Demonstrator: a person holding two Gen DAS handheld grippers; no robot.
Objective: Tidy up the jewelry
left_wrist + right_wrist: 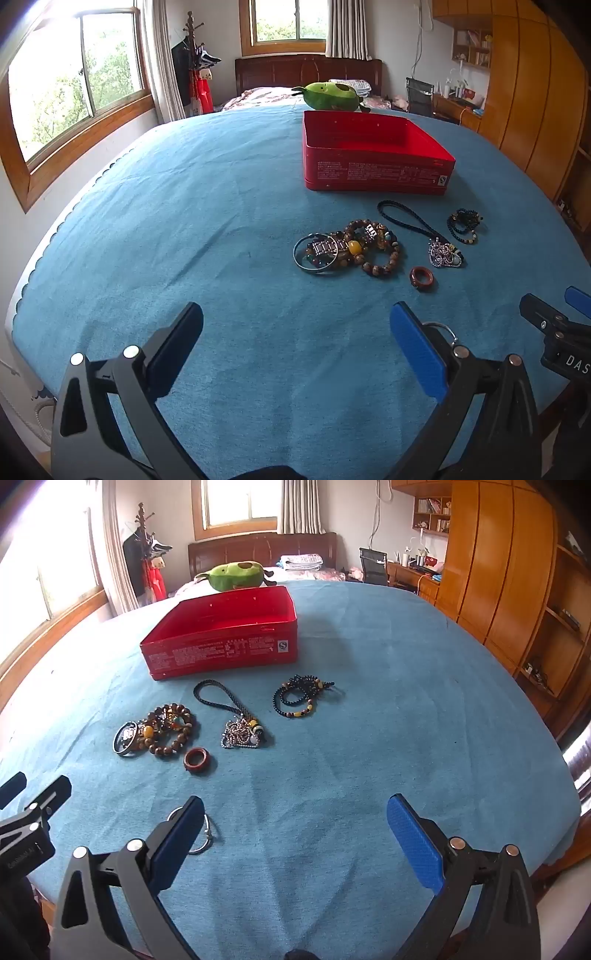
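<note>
An open red tin box (373, 168) (221, 653) stands on the blue tablecloth. In front of it lie a heap of brown bead bracelets with a silver bangle (347, 247) (157, 731), a black cord necklace with a metal pendant (439, 251) (240, 734), black bead bracelets (463, 225) (301, 698), a red-brown ring (421, 278) (197, 759) and a thin silver ring (441, 330) (202, 834). My left gripper (295, 332) is open and empty, short of the jewelry. My right gripper (295, 825) is open and empty; its left finger partly hides the silver ring.
The blue tablecloth (184, 221) (424, 701) covers a large table. A green plush toy (332, 96) (236, 575) lies behind the box. The right gripper shows at the right edge of the left wrist view (557, 332). A wooden wardrobe (498, 572) stands at the right.
</note>
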